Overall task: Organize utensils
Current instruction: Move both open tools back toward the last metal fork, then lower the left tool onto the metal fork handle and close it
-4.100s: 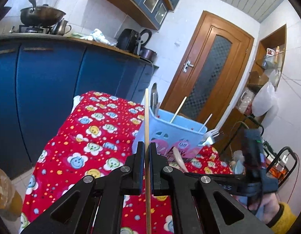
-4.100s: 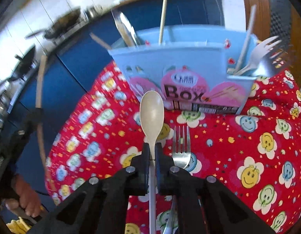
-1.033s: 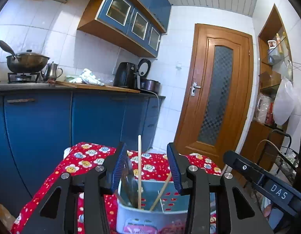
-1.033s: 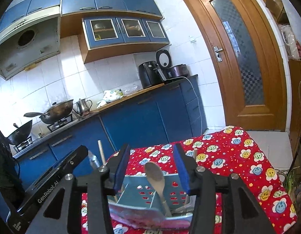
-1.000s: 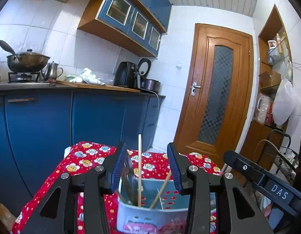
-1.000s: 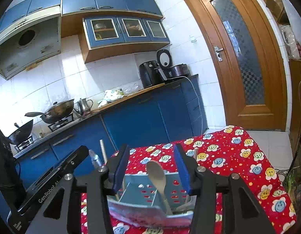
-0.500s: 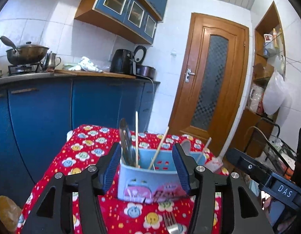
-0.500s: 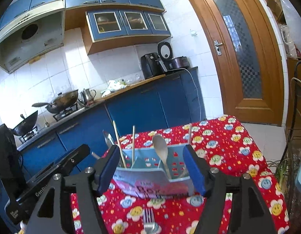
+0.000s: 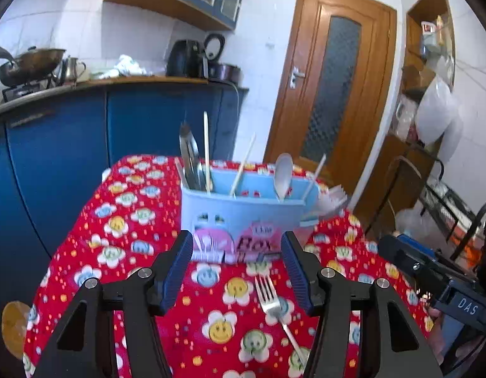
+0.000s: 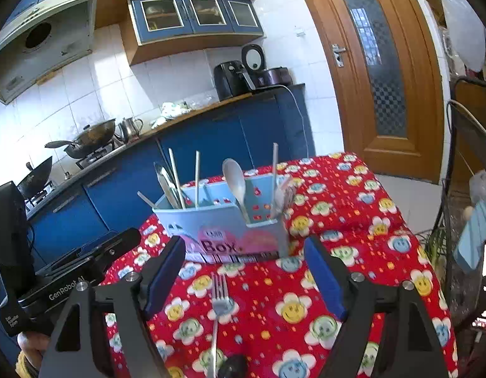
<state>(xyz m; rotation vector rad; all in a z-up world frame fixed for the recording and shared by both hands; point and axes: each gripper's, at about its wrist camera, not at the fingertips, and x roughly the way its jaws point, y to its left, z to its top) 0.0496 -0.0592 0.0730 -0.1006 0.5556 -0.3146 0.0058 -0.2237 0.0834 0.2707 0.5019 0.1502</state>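
A light blue utensil box (image 9: 243, 212) (image 10: 221, 223) stands on a table with a red flower-print cloth (image 9: 117, 226) (image 10: 347, 208). Chopsticks (image 9: 206, 151) (image 10: 196, 179), a pale spoon (image 9: 283, 171) (image 10: 234, 179), metal cutlery and white plastic forks stick up from it. A metal fork (image 9: 271, 302) (image 10: 218, 305) lies flat on the cloth in front of the box. My left gripper (image 9: 236, 271) and right gripper (image 10: 243, 274) hover short of the box, above the fork. Both have their jaws opening, with nothing between them.
Blue kitchen cabinets (image 9: 70, 145) with a counter, a wok (image 10: 92, 135), kettle and appliances run behind the table. A wooden door (image 9: 334, 85) is at the back right, with shelves and bags (image 9: 438, 119) beside it. A wire rack (image 10: 469, 220) stands at the table's right edge.
Both grippers have let go of the chopstick and the spoon, which now stand in the box. They have pulled back from the box and tilted down, jaws spreading wider; the fork has come into view.
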